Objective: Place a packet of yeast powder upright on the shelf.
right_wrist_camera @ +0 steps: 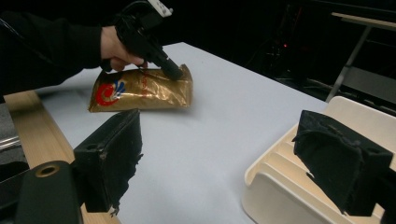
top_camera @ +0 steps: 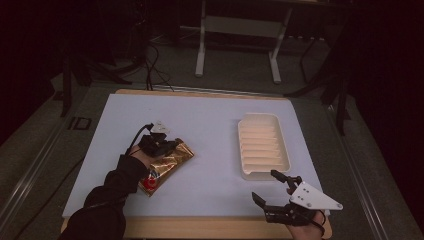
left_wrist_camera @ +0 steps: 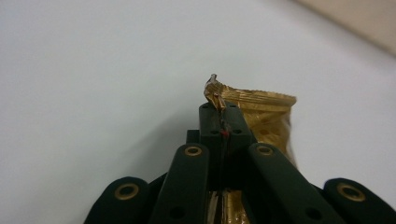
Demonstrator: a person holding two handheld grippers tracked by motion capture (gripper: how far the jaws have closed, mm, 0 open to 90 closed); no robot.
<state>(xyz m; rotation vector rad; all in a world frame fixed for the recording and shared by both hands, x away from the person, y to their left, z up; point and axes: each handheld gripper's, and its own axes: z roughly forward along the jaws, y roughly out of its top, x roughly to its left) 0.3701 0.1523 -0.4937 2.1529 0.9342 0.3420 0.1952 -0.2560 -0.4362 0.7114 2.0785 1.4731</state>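
So far the shiny gold foil snack pouch with a red round logo (top_camera: 167, 167) is gripped but not yet carried anywhere: it sits at the left of the pale desk (top_camera: 210, 125), one end apparently lifted off it. The left gripper (top_camera: 172, 145) has its jaws closed on the pouch's crimped top edge. The likely goal, the cream ribbed plastic tray (top_camera: 262, 145), lies well apart to the right and holds nothing. The right gripper (top_camera: 272, 186) hovers by the tray's near end, jaws open and holding nothing.
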